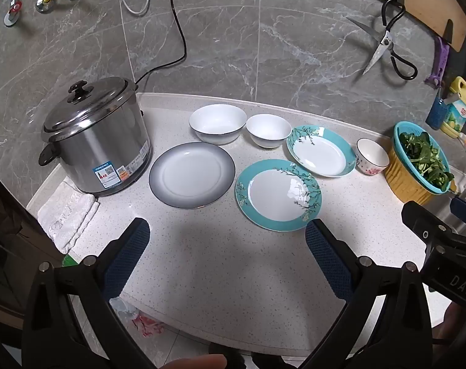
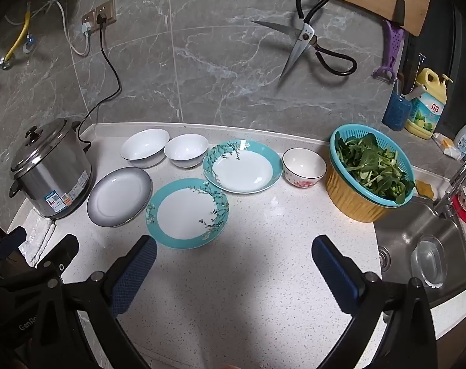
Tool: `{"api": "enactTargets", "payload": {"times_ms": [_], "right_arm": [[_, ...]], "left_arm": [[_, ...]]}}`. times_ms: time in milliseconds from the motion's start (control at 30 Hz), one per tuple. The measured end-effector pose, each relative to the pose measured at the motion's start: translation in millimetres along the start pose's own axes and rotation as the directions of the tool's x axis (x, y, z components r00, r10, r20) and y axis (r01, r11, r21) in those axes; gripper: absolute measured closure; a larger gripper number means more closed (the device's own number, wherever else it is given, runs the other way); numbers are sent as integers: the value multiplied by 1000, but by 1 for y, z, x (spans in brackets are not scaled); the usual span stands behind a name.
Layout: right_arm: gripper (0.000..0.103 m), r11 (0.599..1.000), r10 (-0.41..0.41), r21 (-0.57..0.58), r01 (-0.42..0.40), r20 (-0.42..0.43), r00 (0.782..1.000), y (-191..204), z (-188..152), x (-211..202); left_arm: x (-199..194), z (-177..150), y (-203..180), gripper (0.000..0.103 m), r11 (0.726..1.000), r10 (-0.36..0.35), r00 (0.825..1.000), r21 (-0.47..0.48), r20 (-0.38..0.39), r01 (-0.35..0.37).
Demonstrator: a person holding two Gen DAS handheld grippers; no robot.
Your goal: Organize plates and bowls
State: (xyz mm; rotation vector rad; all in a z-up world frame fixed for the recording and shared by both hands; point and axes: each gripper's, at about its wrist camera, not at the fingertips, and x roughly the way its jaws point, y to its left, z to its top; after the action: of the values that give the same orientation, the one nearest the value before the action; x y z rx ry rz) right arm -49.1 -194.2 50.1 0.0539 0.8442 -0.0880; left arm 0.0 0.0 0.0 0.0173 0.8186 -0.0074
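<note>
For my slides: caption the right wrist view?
Open right gripper above counter, facing three plates, three bowls, steel cooker, greens basket, sink.

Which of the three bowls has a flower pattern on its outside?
The small bowl standing between the rear teal plate and the basket of greens. It has pink flowers outside; the two bowls further left are plain white.

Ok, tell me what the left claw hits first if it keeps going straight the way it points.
Probably the bare countertop, just short of the near teal-rimmed plate; the open left claw holds nothing. Depth is unclear.
</note>
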Motion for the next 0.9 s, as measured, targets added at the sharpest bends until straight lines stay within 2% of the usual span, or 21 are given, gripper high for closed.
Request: {"api": "enactTargets", "payload": {"times_ms": [900], "right_arm": [[0,1000,2,-1,-2,-9,1000,1,1,1]], "left_arm": [[3,1,-3,0,1000,1,1000,-6,-5,-1]]}}
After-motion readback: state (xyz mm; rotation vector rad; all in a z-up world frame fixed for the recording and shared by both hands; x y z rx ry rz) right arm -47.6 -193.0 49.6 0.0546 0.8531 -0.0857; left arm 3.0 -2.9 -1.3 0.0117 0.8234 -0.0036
